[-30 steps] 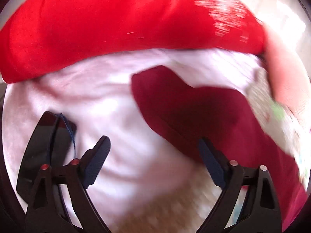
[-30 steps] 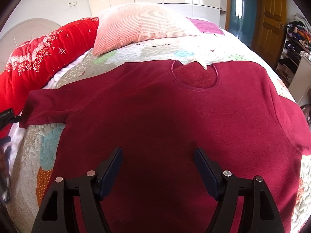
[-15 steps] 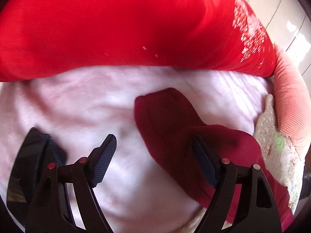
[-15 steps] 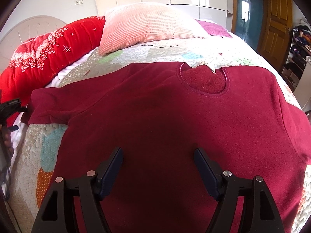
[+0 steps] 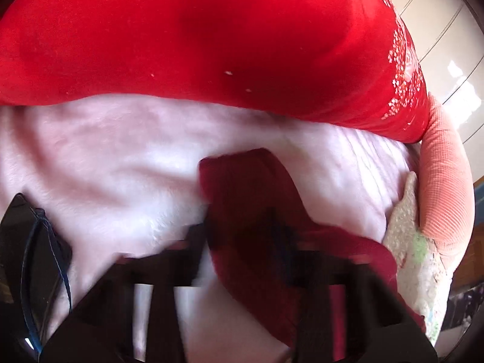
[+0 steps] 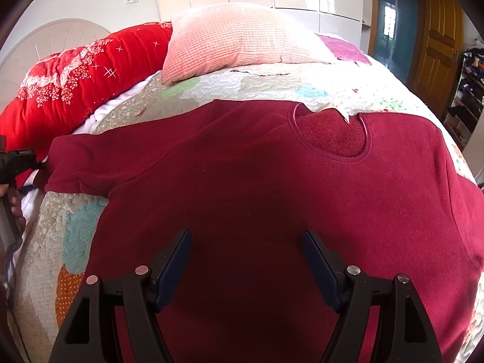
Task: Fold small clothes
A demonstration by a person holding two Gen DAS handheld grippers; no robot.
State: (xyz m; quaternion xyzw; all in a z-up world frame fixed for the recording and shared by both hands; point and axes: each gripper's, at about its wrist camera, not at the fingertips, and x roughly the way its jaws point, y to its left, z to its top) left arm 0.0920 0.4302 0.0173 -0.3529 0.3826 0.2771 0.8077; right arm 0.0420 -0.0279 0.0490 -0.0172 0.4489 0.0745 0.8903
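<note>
A dark red long-sleeved top (image 6: 272, 199) lies spread flat on the patchwork quilt (image 6: 242, 87), neck opening toward the pillow. My right gripper (image 6: 246, 260) is open and empty, hovering over the top's lower middle. In the left wrist view the end of the top's sleeve (image 5: 251, 211) lies on white fleece (image 5: 106, 163). My left gripper (image 5: 242, 242) is blurred by motion, its fingers close on either side of the sleeve cuff; the blur hides how far apart they stand. The left gripper also shows at the far left of the right wrist view (image 6: 15, 163), beside the sleeve end.
A bright red quilted blanket (image 5: 211, 36) is heaped along the far side, also in the right wrist view (image 6: 75, 81). A pink pillow (image 6: 242, 36) lies at the head of the bed. A dark object with a blue cord (image 5: 33, 257) lies left of the left gripper.
My left gripper has moved down onto the sleeve cuff and its fingers have come closer together, now blurred. The right gripper has stayed open over the top, shifting slightly.
</note>
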